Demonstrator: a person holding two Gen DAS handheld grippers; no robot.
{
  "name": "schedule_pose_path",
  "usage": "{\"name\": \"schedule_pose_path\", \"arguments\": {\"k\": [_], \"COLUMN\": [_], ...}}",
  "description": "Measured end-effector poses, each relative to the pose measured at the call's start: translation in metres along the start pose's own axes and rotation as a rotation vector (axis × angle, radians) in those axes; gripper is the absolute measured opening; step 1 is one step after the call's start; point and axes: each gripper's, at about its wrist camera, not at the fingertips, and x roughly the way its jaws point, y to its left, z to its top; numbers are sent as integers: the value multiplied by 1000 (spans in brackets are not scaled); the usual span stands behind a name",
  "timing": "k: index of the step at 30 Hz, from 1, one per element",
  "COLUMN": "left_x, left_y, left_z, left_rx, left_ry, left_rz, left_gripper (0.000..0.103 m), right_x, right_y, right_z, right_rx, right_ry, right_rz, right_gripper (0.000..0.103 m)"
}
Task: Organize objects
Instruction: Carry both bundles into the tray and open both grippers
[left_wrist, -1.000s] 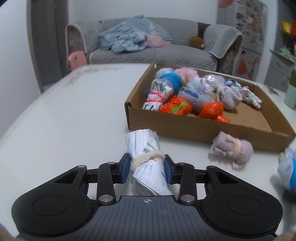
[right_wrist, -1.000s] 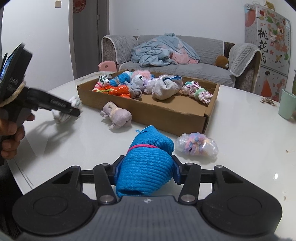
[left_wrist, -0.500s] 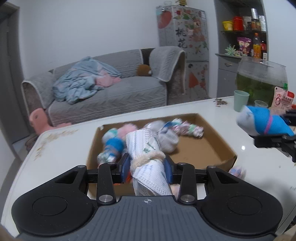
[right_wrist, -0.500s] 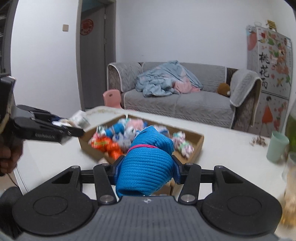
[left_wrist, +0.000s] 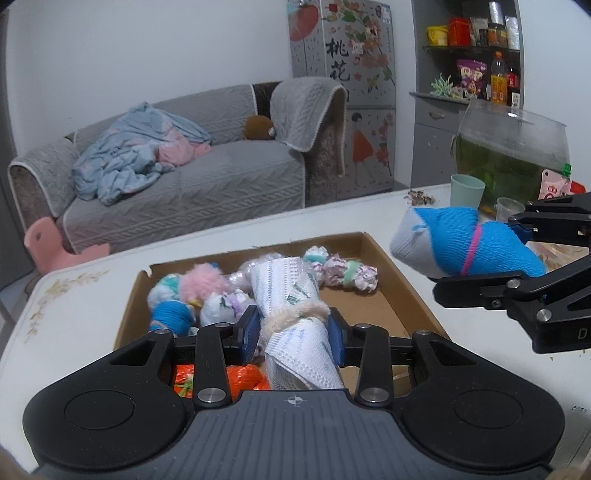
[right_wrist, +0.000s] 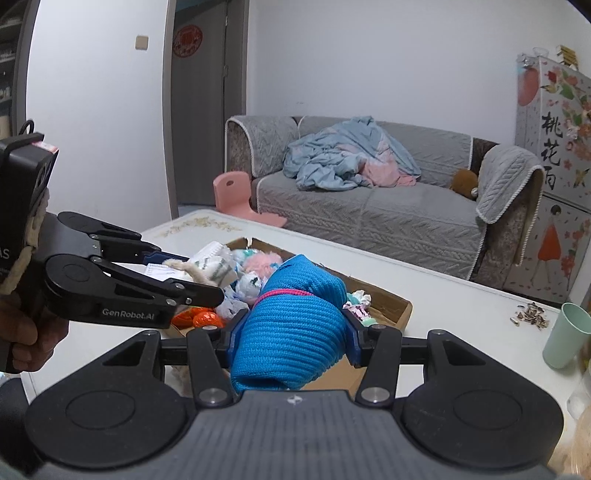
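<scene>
I've got the left gripper (left_wrist: 293, 326) clamped on a white rolled bundle (left_wrist: 295, 325), held over the cardboard box (left_wrist: 406, 291). The right gripper (right_wrist: 291, 332) is clamped on a blue knit bundle (right_wrist: 295, 328), also approx. above the box. Bundles in the box are partly hidden behind my grippers; the orange ones (left_wrist: 243, 382) are prob. plastic.
</scene>
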Motion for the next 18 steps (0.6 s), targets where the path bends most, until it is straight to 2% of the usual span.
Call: {"name": "schedule_pose_path", "arguments": {"k": [9, 18], "left_x": [57, 108], "left_y": [7, 1], "left_z": [-3, -8], "left_rx": [-6, -20], "left_ry": [136, 238], "left_rz": [-43, -135], "left_gripper": [45, 45], "right_x": [30, 69], "right_y": [-13, -28], "right_z": [0, -2], "right_rx": [-18, -29], "right_ry": [75, 152], "right_rz": [4, 7], "right_gripper": [47, 47]}}
